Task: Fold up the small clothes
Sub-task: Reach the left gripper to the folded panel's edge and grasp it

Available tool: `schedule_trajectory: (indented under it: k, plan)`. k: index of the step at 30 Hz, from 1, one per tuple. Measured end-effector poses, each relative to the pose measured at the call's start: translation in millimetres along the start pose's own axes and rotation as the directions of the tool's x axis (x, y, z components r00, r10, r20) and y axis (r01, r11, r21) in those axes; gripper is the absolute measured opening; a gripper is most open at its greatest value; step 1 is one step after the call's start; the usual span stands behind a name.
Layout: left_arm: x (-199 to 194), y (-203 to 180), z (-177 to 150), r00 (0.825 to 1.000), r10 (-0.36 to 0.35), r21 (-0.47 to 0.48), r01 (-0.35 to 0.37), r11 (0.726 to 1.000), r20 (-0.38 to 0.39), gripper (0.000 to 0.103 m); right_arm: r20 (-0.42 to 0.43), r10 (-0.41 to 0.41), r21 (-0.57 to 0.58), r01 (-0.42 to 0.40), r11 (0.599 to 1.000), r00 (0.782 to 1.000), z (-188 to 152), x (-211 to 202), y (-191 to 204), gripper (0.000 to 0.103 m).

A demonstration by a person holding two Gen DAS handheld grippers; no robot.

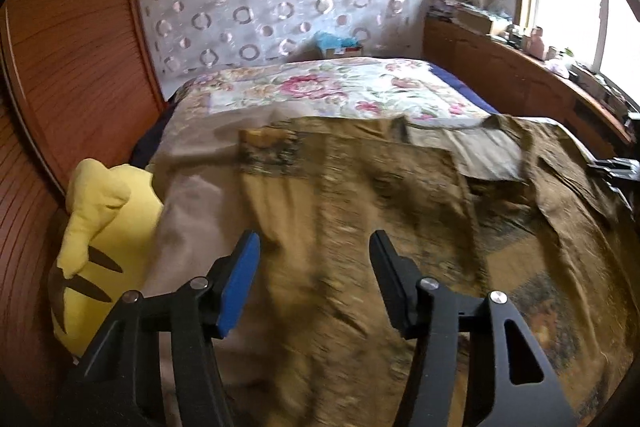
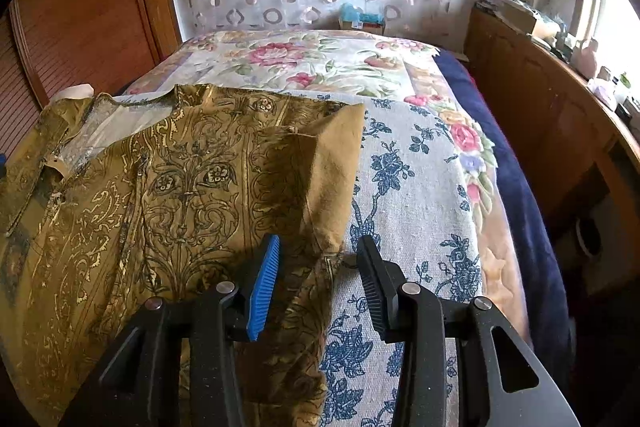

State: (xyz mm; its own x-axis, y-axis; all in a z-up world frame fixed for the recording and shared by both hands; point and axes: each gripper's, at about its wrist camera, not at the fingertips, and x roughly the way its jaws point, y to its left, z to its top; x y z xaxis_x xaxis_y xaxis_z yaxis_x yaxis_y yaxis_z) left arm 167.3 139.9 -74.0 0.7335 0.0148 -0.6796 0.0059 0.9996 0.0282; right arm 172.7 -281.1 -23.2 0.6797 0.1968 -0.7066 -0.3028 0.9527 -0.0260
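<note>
On the bed's far left we see a yellow plush toy (image 1: pixel 92 251). Our left gripper (image 1: pixel 316 267), fingers released, hovers above the olive patterned shirt (image 2: pixel 168 187) spread there. Our right gripper (image 2: pixel 318 271), equally released, straddles its folded sleeve edge.

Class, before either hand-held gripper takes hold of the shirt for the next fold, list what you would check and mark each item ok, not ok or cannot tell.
1. Left hand-held gripper open and holding nothing: ok.
2. Right hand-held gripper open and holding nothing: ok.
3. Mustard patterned shirt lies spread on the bed: ok.
4. Right sleeve already folded inward, plain underside showing: ok.
5. Shirt's left edge sharp enough to aim at in the left wrist view: not ok, blurred.
6. Yellow plush toy apart from the shirt: cannot tell.
</note>
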Motion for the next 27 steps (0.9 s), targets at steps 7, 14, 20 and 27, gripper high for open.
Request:
schedule_trajectory:
  k: [7,14,20,27]
  plan:
    - [24.4,25.5,20.6,0.999,0.012,-0.061,-0.014,0.998,-0.035,0.057,0.001,-0.006,-0.004,0.006,1.000,1.000,-3.4,-2.4,2.3,0.042]
    - [49.1,36.1,31.1,0.997,-0.005,-0.096,-0.003,0.995,-0.080,0.051,0.002,-0.009,-0.007,0.009,1.000,1.000,-4.0,-3.2,2.8,0.042]
    - [64.0,37.7,40.8,0.994,-0.009,-0.111,-0.003,0.994,-0.106,0.051,0.002,-0.008,-0.006,0.008,1.000,1.000,-4.8,-2.8,2.8,0.042]
    - [73.6,40.5,46.5,0.992,-0.038,-0.133,0.021,0.991,-0.123,0.050,0.003,-0.008,-0.007,0.008,1.000,1.000,-4.2,-2.6,2.5,0.042]
